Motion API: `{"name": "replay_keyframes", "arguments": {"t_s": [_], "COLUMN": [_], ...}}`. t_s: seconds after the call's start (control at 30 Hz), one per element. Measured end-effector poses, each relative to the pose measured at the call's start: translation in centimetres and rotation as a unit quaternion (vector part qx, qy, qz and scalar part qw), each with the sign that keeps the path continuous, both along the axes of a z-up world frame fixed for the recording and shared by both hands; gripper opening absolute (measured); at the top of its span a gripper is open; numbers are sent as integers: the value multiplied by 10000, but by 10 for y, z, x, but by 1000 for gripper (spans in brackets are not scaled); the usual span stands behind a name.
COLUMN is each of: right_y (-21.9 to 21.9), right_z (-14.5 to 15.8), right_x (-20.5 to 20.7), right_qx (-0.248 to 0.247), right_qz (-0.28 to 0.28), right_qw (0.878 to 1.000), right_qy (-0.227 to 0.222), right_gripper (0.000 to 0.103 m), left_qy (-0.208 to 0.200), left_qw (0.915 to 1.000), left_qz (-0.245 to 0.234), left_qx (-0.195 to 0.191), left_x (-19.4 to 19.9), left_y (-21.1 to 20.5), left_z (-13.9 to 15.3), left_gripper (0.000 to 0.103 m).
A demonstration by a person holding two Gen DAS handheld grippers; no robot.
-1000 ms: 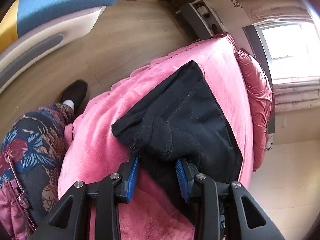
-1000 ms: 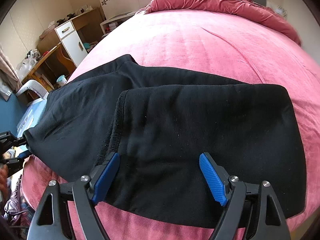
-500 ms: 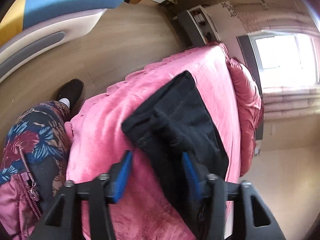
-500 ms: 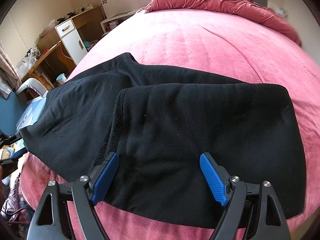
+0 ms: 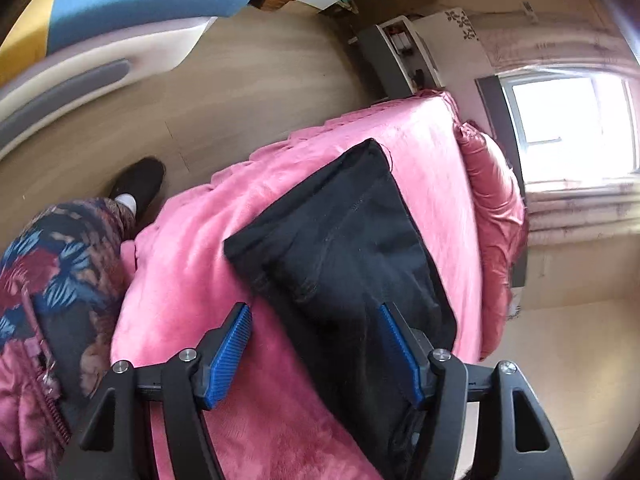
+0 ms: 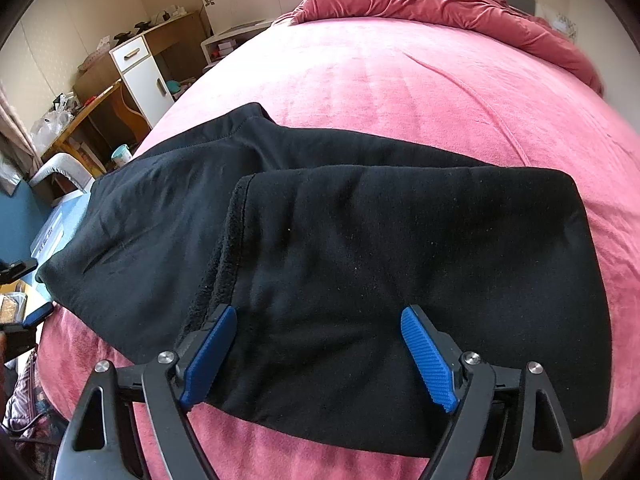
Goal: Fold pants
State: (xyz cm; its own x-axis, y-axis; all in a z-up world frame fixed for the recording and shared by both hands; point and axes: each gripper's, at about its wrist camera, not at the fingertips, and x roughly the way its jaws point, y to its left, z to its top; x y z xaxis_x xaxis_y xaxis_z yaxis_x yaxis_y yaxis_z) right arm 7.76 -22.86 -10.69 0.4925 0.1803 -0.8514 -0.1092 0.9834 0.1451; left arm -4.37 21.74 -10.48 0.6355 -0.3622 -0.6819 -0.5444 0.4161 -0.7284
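Black pants lie partly folded on a pink bed cover, one layer doubled over the right part. In the left wrist view the pants reach the bed's near corner. My left gripper is open and empty, just above the pants' near end. My right gripper is open and empty, its blue pads hovering over the folded top layer near the front edge.
A crumpled pink duvet lies at the head of the bed. A white cabinet and cluttered wooden desk stand left of the bed. The person's patterned leg and black shoe are beside the bed on the wooden floor.
My left gripper has let go of the pants' end, opened wide and drawn back. The cloth has dropped flat on the bed. My right gripper has stayed open and still.
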Motion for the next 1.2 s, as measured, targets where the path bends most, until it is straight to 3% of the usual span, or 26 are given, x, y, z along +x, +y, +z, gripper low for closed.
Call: {"name": "replay_keyframes", "arguments": {"t_s": [0.07, 0.13, 0.17, 0.2, 0.3, 0.33, 0.43, 0.5, 0.57, 0.7, 0.83, 0.93, 1.03, 1.2], "right_y": [0, 0, 0, 0, 1, 1, 1, 1, 0, -7, -27, -43, -53, -48], "right_z": [0, 0, 0, 0, 0, -1, -1, 0, 1, 7, 17, 21, 23, 25], "right_x": [0, 0, 0, 0, 0, 0, 0, 0, 0, 1, 4, 7, 10, 19], "right_qx": [-19, -26, -23, -19, -49, -60, -61, -53, -191, -24, 702, 1306, 1837, 2703], "right_qz": [5, 14, 16, 15, 25, 30, 42, 50, 65, 61, -86, -189, -200, 12], "right_qw": [10000, 10000, 10000, 10000, 10000, 10000, 10000, 10000, 9998, 10000, 9975, 9911, 9826, 9619], "right_qy": [-3, -3, -1, -2, -6, -8, -8, 4, 0, 20, 80, 142, 203, 417], "right_gripper": [85, 85, 85, 85, 85, 86, 86, 86, 86, 85, 85, 85, 85, 85], "left_qy": [176, 300, 292, 259, 67, -145, -733, -1105, -1490, -1903, -1911, -1821, -1741, -1670], "left_qw": [9997, 9994, 9994, 9992, 9916, 9838, 9593, 9432, 9204, 8743, 8315, 8136, 8051, 8048], "left_qz": [-34, -19, -62, -158, -596, -852, -1496, -1903, -2392, -3274, -3963, -4243, -4395, -4443], "left_qx": [158, 156, 182, 243, 1144, 1571, 2279, 2490, 2710, 3038, 3391, 3534, 3582, 3563], "left_x": [10, 17, 20, 23, 32, 35, 42, 46, 49, 52, 52, 50, 47, 50], "left_y": [-1, 1, 0, -3, -21, -34, -67, -88, -115, -167, -215, -233, -242, -243], "left_z": [-5, -10, -9, -7, 21, 37, 72, 89, 104, 112, 98, 88, 82, 79], "left_gripper": [60, 48, 32, 25, 17, 16, 15, 15, 15, 15, 15, 15, 15, 15]}}
